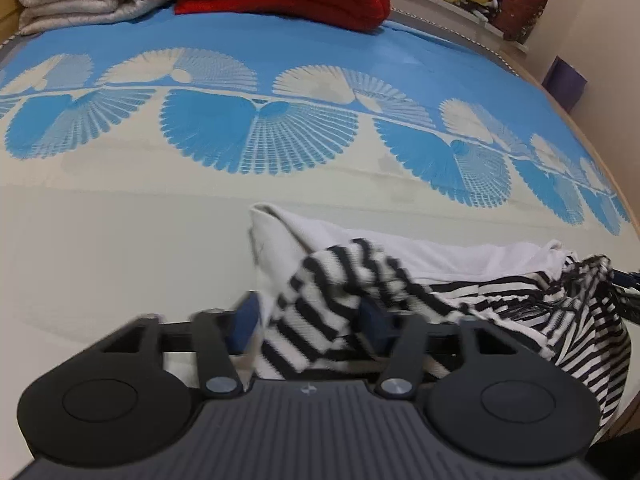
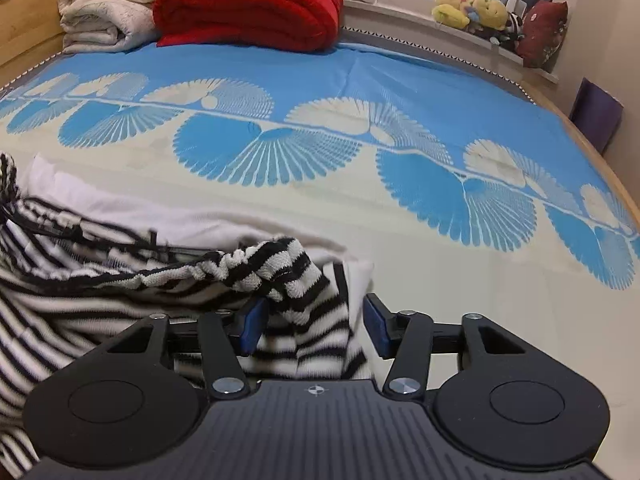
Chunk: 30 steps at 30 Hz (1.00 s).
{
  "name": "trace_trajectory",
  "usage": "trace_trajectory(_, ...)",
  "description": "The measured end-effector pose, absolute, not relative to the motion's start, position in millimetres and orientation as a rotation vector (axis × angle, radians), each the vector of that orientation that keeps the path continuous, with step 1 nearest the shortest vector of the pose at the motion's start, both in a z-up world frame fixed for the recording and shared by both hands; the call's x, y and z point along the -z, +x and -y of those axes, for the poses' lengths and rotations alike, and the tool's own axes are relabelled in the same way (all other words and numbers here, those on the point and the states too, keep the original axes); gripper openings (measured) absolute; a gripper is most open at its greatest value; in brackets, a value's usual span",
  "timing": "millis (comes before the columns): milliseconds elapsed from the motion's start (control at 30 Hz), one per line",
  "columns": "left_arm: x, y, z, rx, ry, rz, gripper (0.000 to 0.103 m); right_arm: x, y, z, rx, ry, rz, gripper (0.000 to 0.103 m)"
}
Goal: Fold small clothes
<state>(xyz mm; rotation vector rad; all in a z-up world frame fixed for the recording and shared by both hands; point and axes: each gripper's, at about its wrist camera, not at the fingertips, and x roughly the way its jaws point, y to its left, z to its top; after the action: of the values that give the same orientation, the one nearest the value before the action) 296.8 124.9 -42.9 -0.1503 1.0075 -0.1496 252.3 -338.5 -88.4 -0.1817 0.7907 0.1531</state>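
left gripper [image 1: 310, 320] parted around striped garment [image 1: 520, 312], right gripper [image 2: 314, 322] likewise, no readable writing

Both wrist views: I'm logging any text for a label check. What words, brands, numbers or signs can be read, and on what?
No readable words, brands or numbers in either view.
Left gripper body: a small round crosshair mark, no lettering.
Right gripper body: the same crosshair mark, no lettering.
Striped garment, red blanket, bedspread: patterns only, no text.
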Motion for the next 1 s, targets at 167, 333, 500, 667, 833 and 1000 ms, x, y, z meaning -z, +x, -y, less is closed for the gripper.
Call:
trace_trajectory(167,6,299,-138,-0.007,-0.182,-0.737,0.002,66,267,348,-0.121,-0.038,-0.692,0.006)
trace_trajectory(333,29,334,-128,-0.046,-0.127,-0.841,0.002,45,282,354,-0.005,0.096,-0.565,0.005)
trace_trajectory(500,40,355,-137,-0.089,-0.238,-0.856,0.002,76,317,341,0.064,0.073,-0.765,0.005)
trace_trajectory(667,40,361,-138,-0.097,-0.238,-0.822,0.005,52,319,329,0.059,0.054,-0.566,0.008)
trace_trajectory(833,70,372,-150,-0.076,-0.321,-1.062,0.032,114,351,328,0.13,-0.019,-1.015,0.039)
trace_trajectory(1000,48,347,-169,-0.064,-0.375,-1.006,0.044,77,331,347,0.129,0.115,-0.869,0.042)
